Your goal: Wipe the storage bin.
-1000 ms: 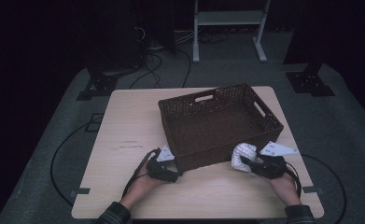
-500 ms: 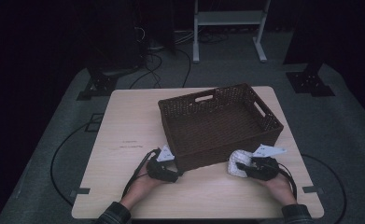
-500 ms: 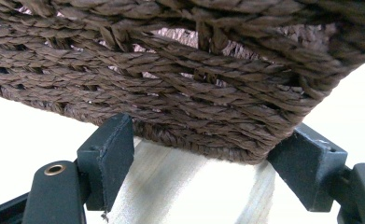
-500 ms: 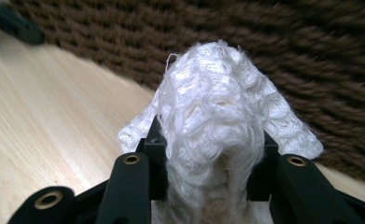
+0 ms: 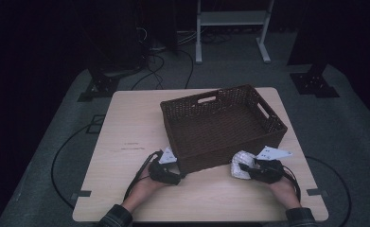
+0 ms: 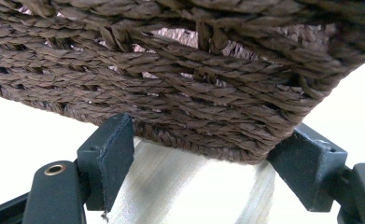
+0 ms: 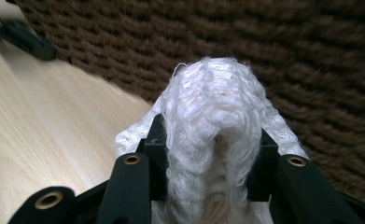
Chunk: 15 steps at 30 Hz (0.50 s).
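Taking the brown wicker basket [image 5: 223,125] as the landmark and reading from the left: the left tool [image 5: 169,171] sits on the tabletop [image 5: 126,127] against the basket's near left corner. In the left gripper view its jaws stand spread on either side of that woven corner [image 6: 203,116], and it looks as if they brace it rather than pinch it, though I cannot tell whether the pads actually press on the weave. Further right, in front of the basket's near wall and just outside it, the right tool [image 5: 243,166] is pinching a white fluffy cloth [image 5: 239,164]. The right gripper view shows the curly white fabric [image 7: 213,135] bunched between the pressed-together jaws, with the basket's wall close behind it and the pale tabletop below. So the pick-up appears done: the cloth is gripped, and whether it is off the wood or resting on it I cannot tell. What seems left is the greater part, namely carrying the cloth up over the near rim, lowering it into the basket, whose inside looks bare in the high view, and letting go. The left tool would probably need to keep the basket from sliding meanwhile.
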Each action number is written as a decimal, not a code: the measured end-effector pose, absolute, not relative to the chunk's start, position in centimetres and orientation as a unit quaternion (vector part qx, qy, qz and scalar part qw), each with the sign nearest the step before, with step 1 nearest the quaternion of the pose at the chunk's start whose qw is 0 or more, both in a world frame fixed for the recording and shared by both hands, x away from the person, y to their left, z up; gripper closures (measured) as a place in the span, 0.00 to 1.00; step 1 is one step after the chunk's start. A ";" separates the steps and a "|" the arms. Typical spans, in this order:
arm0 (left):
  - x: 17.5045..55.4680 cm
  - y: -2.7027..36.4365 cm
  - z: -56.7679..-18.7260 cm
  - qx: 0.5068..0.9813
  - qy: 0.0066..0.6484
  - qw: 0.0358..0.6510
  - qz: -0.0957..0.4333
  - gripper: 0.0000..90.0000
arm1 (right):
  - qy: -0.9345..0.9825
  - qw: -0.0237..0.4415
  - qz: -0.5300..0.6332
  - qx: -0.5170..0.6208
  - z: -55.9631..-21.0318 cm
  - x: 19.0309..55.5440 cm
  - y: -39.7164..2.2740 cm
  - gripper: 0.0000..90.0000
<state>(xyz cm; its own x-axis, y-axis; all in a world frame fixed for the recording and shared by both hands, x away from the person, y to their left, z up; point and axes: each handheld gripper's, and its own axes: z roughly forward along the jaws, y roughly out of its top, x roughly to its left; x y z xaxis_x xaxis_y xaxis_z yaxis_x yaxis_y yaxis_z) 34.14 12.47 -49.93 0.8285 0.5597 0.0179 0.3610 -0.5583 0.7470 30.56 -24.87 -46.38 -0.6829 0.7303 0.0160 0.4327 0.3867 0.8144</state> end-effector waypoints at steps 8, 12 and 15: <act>34.1 12.5 -49.9 0.874 0.263 0.389 0.128 0.26 | 0.786 0.200 0.471 0.346 -44.2 29.8 -25.3 0.68; 34.1 12.5 -49.9 0.874 0.263 0.389 0.128 0.26 | 0.777 0.211 0.484 0.343 -43.3 29.5 -25.3 0.68; 34.1 12.5 -49.9 0.873 0.264 0.389 0.128 0.26 | 0.772 0.215 0.495 0.337 -42.8 29.2 -25.0 0.68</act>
<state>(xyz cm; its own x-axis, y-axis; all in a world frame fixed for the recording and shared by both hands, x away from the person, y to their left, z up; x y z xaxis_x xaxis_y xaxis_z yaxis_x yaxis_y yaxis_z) 34.14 12.46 -49.93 0.8285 0.5596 0.0178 0.3609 -0.5581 0.7471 29.22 -25.03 -42.84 -0.6804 0.7329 0.0004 0.3066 0.2842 0.9084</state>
